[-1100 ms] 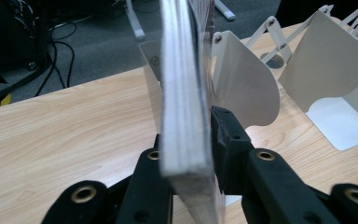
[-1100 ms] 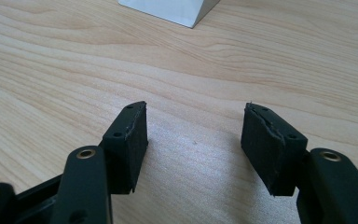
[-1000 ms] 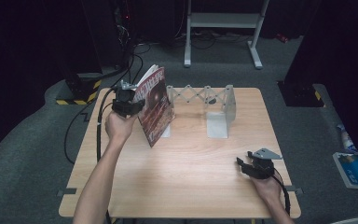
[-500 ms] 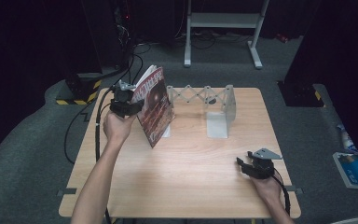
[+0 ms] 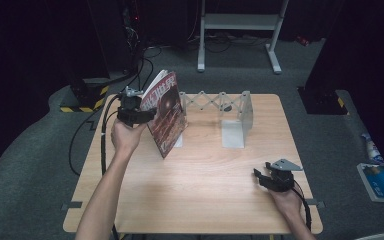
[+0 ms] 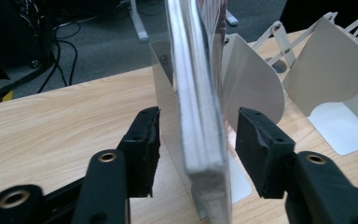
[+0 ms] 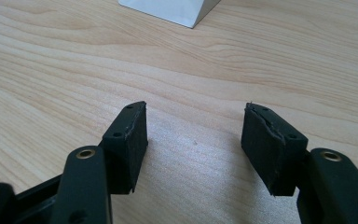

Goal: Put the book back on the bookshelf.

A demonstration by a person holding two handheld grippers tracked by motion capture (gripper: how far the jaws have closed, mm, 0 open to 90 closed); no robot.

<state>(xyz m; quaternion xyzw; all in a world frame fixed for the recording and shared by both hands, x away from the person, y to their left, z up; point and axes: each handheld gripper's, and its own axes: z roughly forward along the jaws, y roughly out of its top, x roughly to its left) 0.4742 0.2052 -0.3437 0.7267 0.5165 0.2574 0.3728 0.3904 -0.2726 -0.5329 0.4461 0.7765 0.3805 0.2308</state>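
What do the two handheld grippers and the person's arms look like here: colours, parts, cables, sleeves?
Both are black. The left gripper trails a black cable off the table edge. The right gripper carries a grey three-cornered plate on top and a black cable past the wrist. Each has two black jaws with brass-ringed screw holes and blocky black pads, the right one's chipped. Forearms are bare, no sleeves.

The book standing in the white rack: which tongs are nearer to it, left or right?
Left. The left tongs have just been opening, their pads apart from the book between them. The right tongs rest far off near the table's front right.
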